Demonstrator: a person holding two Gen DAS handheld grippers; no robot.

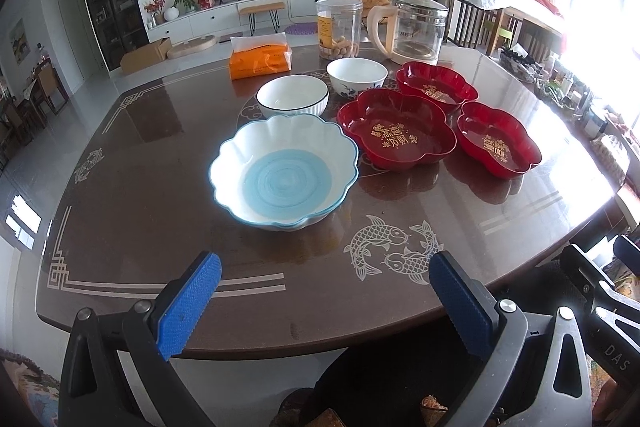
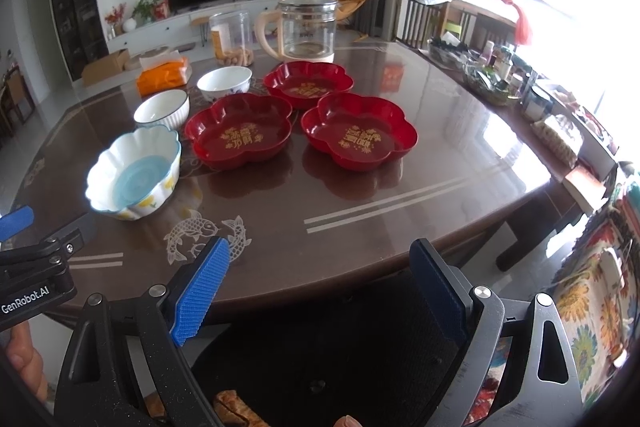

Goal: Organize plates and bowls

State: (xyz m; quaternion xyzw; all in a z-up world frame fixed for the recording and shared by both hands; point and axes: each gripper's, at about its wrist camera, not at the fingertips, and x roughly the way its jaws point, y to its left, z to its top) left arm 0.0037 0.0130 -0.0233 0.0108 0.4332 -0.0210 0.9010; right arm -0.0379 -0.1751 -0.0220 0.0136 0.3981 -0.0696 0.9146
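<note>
- Both grippers hang at the near edge of the table [image 1: 132, 195], jaws spread wide and holding nothing: the left gripper [image 1: 324, 269] faces the scalloped bowl [image 1: 283, 173], the right gripper [image 2: 320, 257] sits further right.
- "GenRobot.AI" is printed on the left gripper's body (seen from the right wrist view); "DAS" shows on the other tool in the left view.
- Scalloped bowl, white with a blue floor, stands nearest; behind it the ribbed white bowl [image 1: 293, 100], then the blue-flowered bowl [image 1: 357, 75].
- Three red flower-shaped plates [image 2: 239, 135] [image 2: 359, 135] [image 2: 308, 83] cluster to the right, each with gold Chinese characters too small for me to read.
- Behind: orange tissue pack [image 1: 260, 61], clear jar [image 1: 339, 27], glass kettle [image 1: 414, 29].
</note>
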